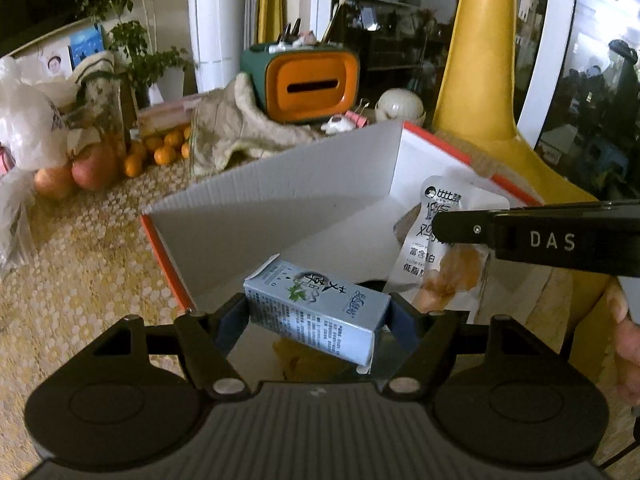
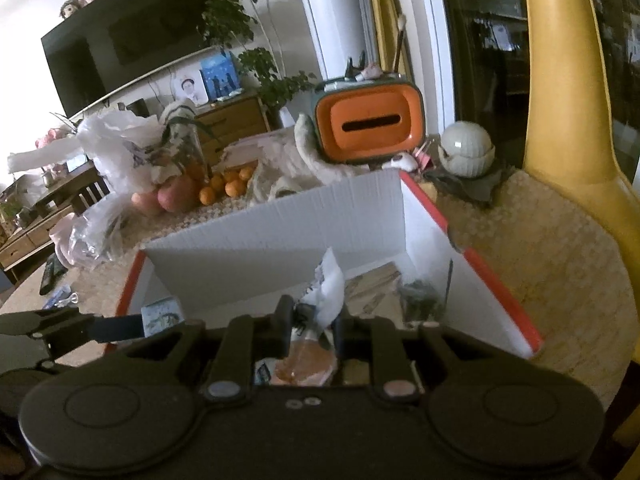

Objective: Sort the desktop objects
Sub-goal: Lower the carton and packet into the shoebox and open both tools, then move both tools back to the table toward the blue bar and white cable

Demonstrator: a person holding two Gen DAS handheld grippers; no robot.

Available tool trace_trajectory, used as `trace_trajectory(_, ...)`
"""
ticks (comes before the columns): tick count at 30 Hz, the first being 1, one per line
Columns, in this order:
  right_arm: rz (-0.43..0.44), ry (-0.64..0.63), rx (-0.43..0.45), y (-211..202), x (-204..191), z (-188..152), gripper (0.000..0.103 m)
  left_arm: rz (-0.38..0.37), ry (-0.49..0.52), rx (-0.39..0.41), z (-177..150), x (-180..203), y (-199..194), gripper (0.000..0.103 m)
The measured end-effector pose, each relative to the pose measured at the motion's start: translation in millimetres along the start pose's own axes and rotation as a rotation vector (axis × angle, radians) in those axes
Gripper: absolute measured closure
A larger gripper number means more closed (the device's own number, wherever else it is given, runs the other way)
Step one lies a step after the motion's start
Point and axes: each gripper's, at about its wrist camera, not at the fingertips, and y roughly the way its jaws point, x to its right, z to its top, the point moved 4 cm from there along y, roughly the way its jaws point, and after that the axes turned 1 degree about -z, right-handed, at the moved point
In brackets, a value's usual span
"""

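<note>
My left gripper [image 1: 316, 314] is shut on a small pale blue carton [image 1: 316, 312] and holds it over the near edge of a white box with orange rim [image 1: 280, 196]. My right gripper [image 2: 311, 322] is shut on a white snack pouch [image 2: 326, 294] with an orange-brown piece inside, held over the same box [image 2: 280, 220]. In the left wrist view the right gripper's finger [image 1: 540, 240] pinches the pouch [image 1: 436, 240] at the right. In the right wrist view the left gripper and carton [image 2: 160, 318] show at the left.
Some packets lie on the box floor [image 2: 416, 296]. Behind the box stand an orange and green tissue holder [image 1: 308, 80], a crumpled cloth [image 1: 240, 128], tangerines [image 1: 160, 148], apples [image 1: 92, 166], plastic bags [image 1: 24, 128] and a white round jar [image 1: 398, 106]. A yellow chair [image 2: 568, 120] is right.
</note>
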Motion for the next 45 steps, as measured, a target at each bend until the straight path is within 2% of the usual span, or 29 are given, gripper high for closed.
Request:
trace_trajectory(6,-0.006,-0.001,-0.021,7.2,2.1,-8.1,0.083,0.003,0.032,-0.009,-0.9,3.5,4.3,0.029)
trace_trajectory(11,-0.033,-0.003,-0.043,6.9,3.9,-12.0,0.077,0.006,0.048,-0.004,-1.7,6.4,1.3,0.029)
trace_trajectory(22,-0.040,0.017,-0.016,-27.5,4.0,-3.6,0.073,0.001,0.003,0.072,2.3,2.5,-46.4,0.029)
trace_trajectory(34,0.072,-0.058,0.017,-86.4,-52.3,-12.9,0.071,0.038,-0.064,0.194,-7.3,-12.0,-133.4,0.029)
trace_trajectory(45,0.162,-0.184,0.023,-109.8,-119.3,-23.8,0.068,0.139,-0.111,0.276,-29.8,-46.0,-205.0,0.029)
